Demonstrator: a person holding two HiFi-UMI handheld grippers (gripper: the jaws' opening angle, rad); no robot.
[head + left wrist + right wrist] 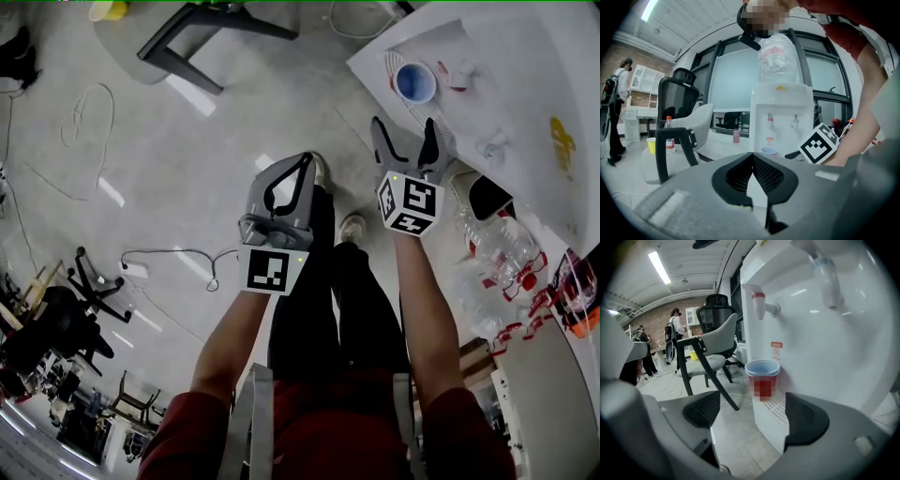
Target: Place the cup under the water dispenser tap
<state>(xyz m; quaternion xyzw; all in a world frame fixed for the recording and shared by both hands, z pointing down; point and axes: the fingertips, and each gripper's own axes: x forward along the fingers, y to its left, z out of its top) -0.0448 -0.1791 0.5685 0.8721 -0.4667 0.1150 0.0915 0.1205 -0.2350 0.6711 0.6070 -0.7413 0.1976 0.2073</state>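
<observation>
The cup (762, 373), blue-rimmed with a red body, stands upright on the drip grille of the white water dispenser (811, 348), below the red tap (759, 303); a blue tap (825, 277) is to its right. In the head view the cup (415, 82) sits just beyond my right gripper (405, 131). The right gripper (752, 413) is open, a short way back from the cup, with nothing between its pads. My left gripper (300, 167) hangs beside it over the floor, shut and empty (752, 157); it too faces the dispenser (780, 117) and cup (768, 151).
A grey chair (703, 357) stands left of the dispenser, with people far behind it. Large water bottles (497, 244) lie by the dispenser's base. A cable (84, 122) and a chair base (197, 37) are on the floor. A yellow cup (650, 144) and a bottle (669, 133) sit on a seat.
</observation>
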